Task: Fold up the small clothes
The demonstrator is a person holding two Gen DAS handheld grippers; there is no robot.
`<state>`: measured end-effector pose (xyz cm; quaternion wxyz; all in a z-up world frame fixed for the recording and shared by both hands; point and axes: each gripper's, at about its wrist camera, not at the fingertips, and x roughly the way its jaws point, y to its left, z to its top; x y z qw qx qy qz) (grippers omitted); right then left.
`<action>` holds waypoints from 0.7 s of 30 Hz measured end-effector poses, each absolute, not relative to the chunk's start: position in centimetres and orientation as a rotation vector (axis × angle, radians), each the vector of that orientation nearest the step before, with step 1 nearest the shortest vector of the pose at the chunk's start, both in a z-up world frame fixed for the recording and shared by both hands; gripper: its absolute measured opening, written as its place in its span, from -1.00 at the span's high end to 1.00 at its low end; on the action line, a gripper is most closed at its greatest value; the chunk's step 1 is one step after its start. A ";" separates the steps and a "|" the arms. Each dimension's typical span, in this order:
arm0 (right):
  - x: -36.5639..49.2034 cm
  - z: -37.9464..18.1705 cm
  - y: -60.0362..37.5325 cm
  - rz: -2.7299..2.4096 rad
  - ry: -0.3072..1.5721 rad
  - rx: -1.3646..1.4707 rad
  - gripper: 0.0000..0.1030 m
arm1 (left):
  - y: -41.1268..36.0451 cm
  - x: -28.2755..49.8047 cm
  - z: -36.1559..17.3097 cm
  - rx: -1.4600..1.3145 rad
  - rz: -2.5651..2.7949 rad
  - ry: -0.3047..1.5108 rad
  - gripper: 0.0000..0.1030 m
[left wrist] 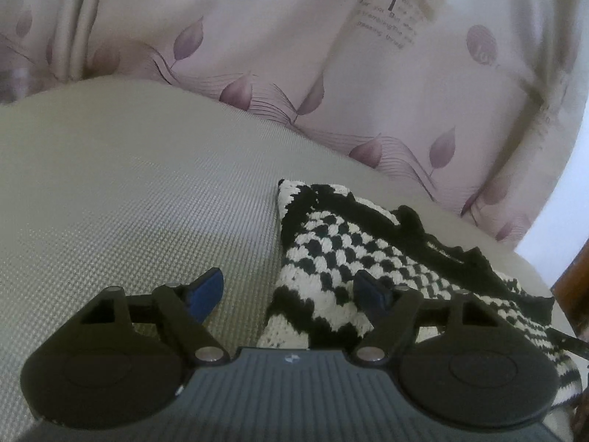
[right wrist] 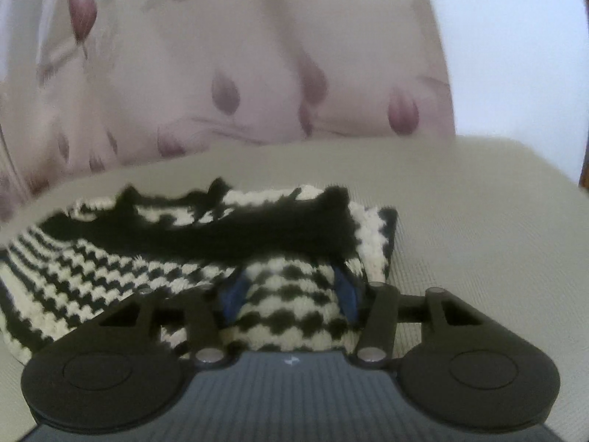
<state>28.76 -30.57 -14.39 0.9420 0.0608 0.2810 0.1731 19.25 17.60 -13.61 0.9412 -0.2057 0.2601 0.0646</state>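
Over knit garment (left wrist: 331,258), left gripper (left wrist: 291,291) open, apparently empty.

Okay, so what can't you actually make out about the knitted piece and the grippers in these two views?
- Knitted garment: left wrist view cuts it off at the right edge; the left gripper covers its near part, so its type is unclear.
- Right gripper: motion blur and bunched knit hide whether the pads press the fabric.
- Printed text on the leaf-print fabric: too small and blurred.

Bare cushion (left wrist: 129,191) lies open beside the knit (left wrist: 331,243); leaf-print fabric (left wrist: 257,37) seemingly blocks behind.
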 end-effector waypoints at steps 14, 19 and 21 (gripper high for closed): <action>29.4 -14.7 -29.4 0.361 0.614 0.067 -0.93 | 16.5 19.0 -13.3 -0.350 0.201 0.532 -0.64; 29.7 -15.1 -29.0 0.345 0.637 0.043 -1.00 | 16.3 19.2 -13.3 -0.335 0.216 0.540 -0.71; 29.6 -15.1 -28.9 0.336 0.637 0.033 -1.00 | 16.3 19.2 -13.3 -0.331 0.219 0.544 -0.72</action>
